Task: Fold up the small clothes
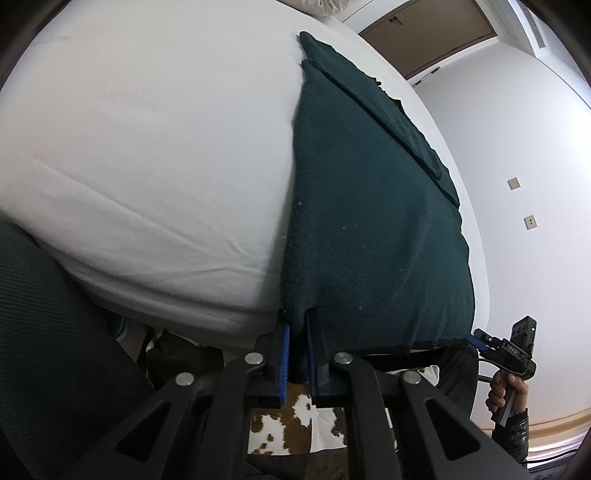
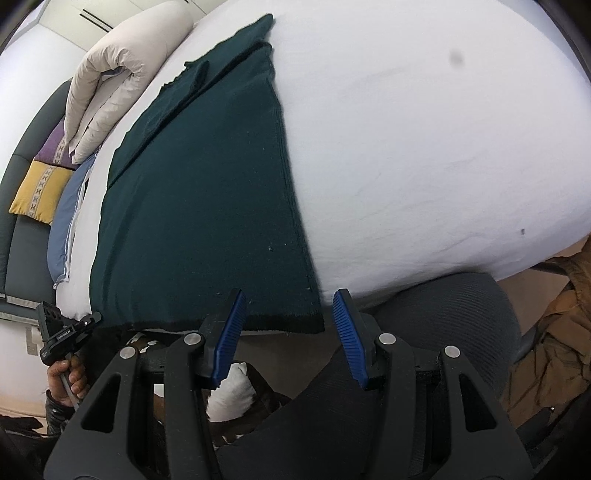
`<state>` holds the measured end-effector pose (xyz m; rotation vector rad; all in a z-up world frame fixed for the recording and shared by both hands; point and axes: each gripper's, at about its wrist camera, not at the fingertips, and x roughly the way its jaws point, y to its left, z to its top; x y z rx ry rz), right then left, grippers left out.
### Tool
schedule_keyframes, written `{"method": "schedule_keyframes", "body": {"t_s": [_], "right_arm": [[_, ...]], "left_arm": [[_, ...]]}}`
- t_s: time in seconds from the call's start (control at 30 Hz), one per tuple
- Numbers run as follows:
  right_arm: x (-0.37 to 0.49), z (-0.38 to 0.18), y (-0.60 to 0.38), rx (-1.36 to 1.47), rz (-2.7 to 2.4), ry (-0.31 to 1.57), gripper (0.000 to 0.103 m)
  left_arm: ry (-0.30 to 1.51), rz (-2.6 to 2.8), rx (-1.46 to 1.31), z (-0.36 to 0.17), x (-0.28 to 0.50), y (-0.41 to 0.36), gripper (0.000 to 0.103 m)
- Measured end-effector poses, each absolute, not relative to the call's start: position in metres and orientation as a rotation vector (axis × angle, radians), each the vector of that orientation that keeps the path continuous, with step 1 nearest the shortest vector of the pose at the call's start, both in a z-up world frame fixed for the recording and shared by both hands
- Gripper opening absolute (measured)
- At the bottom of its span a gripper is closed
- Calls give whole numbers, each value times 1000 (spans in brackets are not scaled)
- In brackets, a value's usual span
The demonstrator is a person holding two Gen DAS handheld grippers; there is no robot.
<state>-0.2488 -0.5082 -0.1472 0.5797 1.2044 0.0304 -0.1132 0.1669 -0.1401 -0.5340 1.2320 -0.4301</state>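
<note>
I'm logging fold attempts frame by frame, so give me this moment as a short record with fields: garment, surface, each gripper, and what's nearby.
garment: dark green garment, lying flat, a sleeve folded across its far part
surface: white bed; the near hem lies at its edge
left gripper: shut on the near hem corner
right gripper: open, jaws on either side of the other near corner, not gripping
nearby: rolled cream duvet, yellow cushion, purple cushion, blue pillow
fold stage: judging by the pose, hem about to be lifted

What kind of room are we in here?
Most likely a bedroom: a dark green garment lies on a bed under a white sheet, a rolled duvet and cushions sit by the headboard, and a door is visible beyond.
</note>
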Motion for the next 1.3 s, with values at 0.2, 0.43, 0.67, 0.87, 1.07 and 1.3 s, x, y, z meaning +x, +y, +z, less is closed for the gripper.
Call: {"method": "schedule_keyframes", "body": {"t_s": [0.2, 0.43, 0.67, 0.87, 1.07, 1.3], "right_arm": [[-244, -156, -508, 615, 38, 1217, 46], [-227, -163, -494, 545, 75, 1301, 41], [-233, -166, -498, 611, 113, 1250, 8], [-242, -140, -502, 642, 149, 1116, 6], [-225, -91, -501, 734, 254, 922, 6], [-175, -50, -497, 817, 332, 770, 6]], "left_arm": [[1229, -432, -531, -139, -114, 167, 9], [1225, -433, -520, -140, -114, 167, 9], [1216, -442, -523, -137, -115, 167, 8], [1172, -479, -591, -123, -114, 175, 7], [1080, -538, -684, -89, -105, 186, 7], [978, -621, -823, -57, -76, 184, 6]]}}
